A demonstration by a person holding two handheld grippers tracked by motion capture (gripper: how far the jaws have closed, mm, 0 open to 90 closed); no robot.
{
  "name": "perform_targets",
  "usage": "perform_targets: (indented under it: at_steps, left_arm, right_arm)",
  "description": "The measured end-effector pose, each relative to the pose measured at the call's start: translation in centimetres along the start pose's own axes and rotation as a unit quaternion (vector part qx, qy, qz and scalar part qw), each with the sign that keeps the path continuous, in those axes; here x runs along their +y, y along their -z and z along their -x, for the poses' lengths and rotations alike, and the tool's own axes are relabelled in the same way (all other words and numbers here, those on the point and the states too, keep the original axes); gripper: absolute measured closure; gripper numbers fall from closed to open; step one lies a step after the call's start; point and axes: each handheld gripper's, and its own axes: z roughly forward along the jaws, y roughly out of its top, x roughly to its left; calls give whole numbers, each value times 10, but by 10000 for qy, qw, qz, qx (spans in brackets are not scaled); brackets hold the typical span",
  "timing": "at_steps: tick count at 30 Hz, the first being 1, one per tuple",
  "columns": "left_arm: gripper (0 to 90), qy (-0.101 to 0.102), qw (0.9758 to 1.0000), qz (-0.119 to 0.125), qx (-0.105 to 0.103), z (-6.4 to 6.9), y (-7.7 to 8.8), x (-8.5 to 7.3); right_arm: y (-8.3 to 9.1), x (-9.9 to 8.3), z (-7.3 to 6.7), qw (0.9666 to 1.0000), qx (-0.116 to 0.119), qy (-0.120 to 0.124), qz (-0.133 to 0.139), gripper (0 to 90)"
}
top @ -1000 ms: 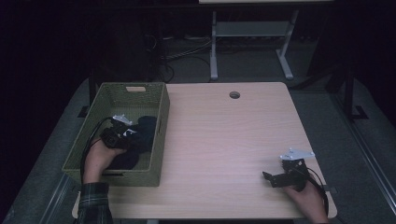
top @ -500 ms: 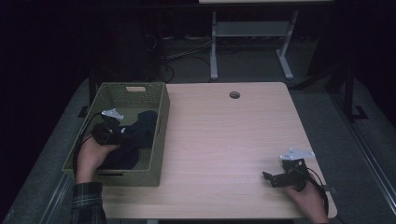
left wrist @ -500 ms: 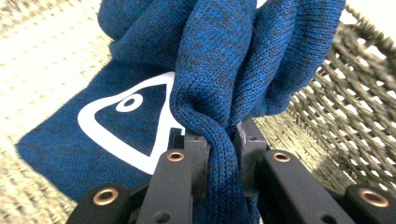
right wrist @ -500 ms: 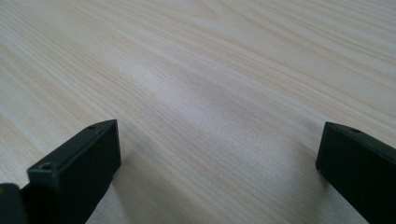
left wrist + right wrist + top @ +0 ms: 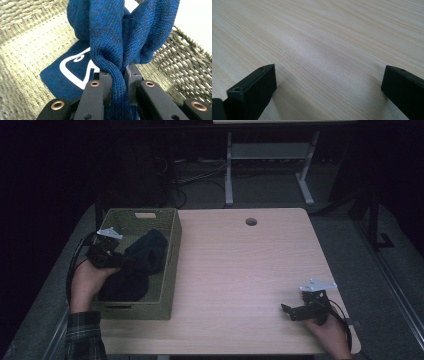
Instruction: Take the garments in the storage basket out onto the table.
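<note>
Lifting the left gripper (image 5: 116, 259) out of the basket (image 5: 172, 270), we had its jaws clamped on a fold of the blue knit (image 5: 112, 45), which bunched between them in the left gripper view. Since a second before, that hand had risen and drawn back toward the basket's left wall, pulling part of the knit up while the rest stayed inside. So the grip seemed sound, and the knit looked ready to come out. The right gripper (image 5: 295, 311) stayed wide open, empty, low over the table (image 5: 250, 270).
</note>
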Motion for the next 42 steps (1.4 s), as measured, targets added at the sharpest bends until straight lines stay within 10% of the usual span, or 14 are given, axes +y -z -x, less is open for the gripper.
perform_targets:
  at_steps: [42]
  left_arm:
    - [806, -213, 9973, 636, 296, 13, 75, 67]
  right_arm:
    - [0, 0, 0, 10000, 2, 8, 3, 0]
